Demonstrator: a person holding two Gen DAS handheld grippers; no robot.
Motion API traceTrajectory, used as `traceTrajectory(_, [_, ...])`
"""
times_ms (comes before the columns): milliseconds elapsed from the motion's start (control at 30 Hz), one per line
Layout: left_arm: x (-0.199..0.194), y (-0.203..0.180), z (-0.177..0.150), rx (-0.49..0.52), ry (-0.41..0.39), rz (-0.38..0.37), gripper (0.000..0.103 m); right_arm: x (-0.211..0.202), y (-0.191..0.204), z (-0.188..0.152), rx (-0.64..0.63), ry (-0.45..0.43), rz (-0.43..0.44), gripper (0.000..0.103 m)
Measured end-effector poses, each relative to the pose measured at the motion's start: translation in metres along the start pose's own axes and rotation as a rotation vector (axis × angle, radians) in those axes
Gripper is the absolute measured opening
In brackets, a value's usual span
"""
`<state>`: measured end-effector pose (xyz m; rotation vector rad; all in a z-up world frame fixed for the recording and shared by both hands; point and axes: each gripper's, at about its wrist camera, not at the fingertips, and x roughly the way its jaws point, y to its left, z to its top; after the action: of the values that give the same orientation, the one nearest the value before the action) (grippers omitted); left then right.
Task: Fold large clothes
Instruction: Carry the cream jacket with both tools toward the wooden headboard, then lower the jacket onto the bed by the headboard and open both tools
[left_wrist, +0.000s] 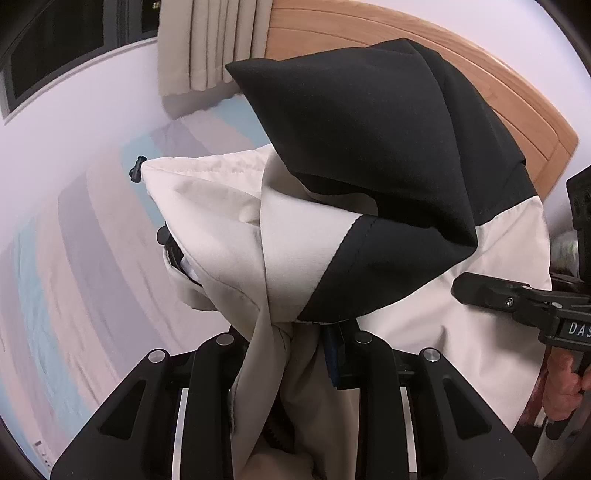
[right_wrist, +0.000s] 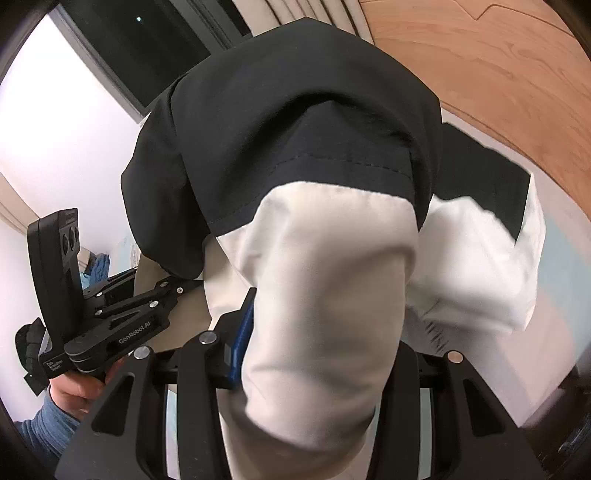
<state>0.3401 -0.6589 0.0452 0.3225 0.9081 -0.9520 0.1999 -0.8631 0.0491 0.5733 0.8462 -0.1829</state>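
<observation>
black-and-cream jacket held up between two claws

black and cream fabric fills the left wrist view: the jacket (left_wrist: 369, 155) hangs bunched in the air above the bed (left_wrist: 92, 258), whose sheet carries pale blue, lilac and pink stripes. the left claw (left_wrist: 295, 332) is clamped on a twisted gather of cream cloth, which runs down between its two black fingers (left_wrist: 373, 369). a black drawcord toggle (left_wrist: 136, 169) sticks out from the cream hem on the left. behind the jacket stands a curved wooden headboard (left_wrist: 517, 110), and beige curtains (left_wrist: 207, 44) hang beside a dark window (left_wrist: 55, 48). at the right edge the right claw (left_wrist: 517, 299) reaches against the cream panel, with the person's right hand (left_wrist: 561, 387) gripping its handle.

from the right wrist view, the jacket (right_wrist: 314, 129) drapes right over the camera, black on top and cream below. the right claw (right_wrist: 314, 354) has closed on a thick cream fold that passes between its fingers (right_wrist: 243, 332); the blue pad of the left finger presses the cloth. to the left, the left claw (right_wrist: 177, 290) meets the garment's edge, held by the left hand (right_wrist: 77, 391). the wooden headboard (right_wrist: 498, 74) shows top right.
</observation>
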Motion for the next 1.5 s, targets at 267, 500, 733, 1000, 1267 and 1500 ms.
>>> traceTrajectory(267, [0.033, -0.077, 0.052, 0.007, -0.009, 0.042, 0.025, -0.003, -0.072, 0.064, -0.005, -0.015, 0.027, 0.041])
traceTrajectory(500, [0.068, -0.130, 0.103, 0.033, -0.001, 0.053, 0.025, -0.001, -0.123, 0.093, 0.027, -0.019, 0.047, 0.041])
traceTrajectory(733, [0.136, -0.170, 0.136, 0.067, 0.076, 0.061, 0.025, 0.036, -0.205, 0.105, 0.129, 0.047, 0.034, 0.042])
traceTrajectory(1000, [0.212, -0.194, 0.126, 0.096, 0.150, 0.096, 0.031, 0.074, -0.277, 0.087, 0.198, 0.093, -0.016, 0.042])
traceTrajectory(1267, [0.233, -0.184, 0.128, 0.070, 0.185, 0.133, 0.052, 0.079, -0.291, 0.084, 0.214, 0.093, -0.022, 0.044])
traceTrajectory(1500, [0.274, -0.174, 0.126, 0.075, 0.212, 0.114, 0.063, 0.088, -0.285, 0.085, 0.221, 0.095, -0.149, 0.056])
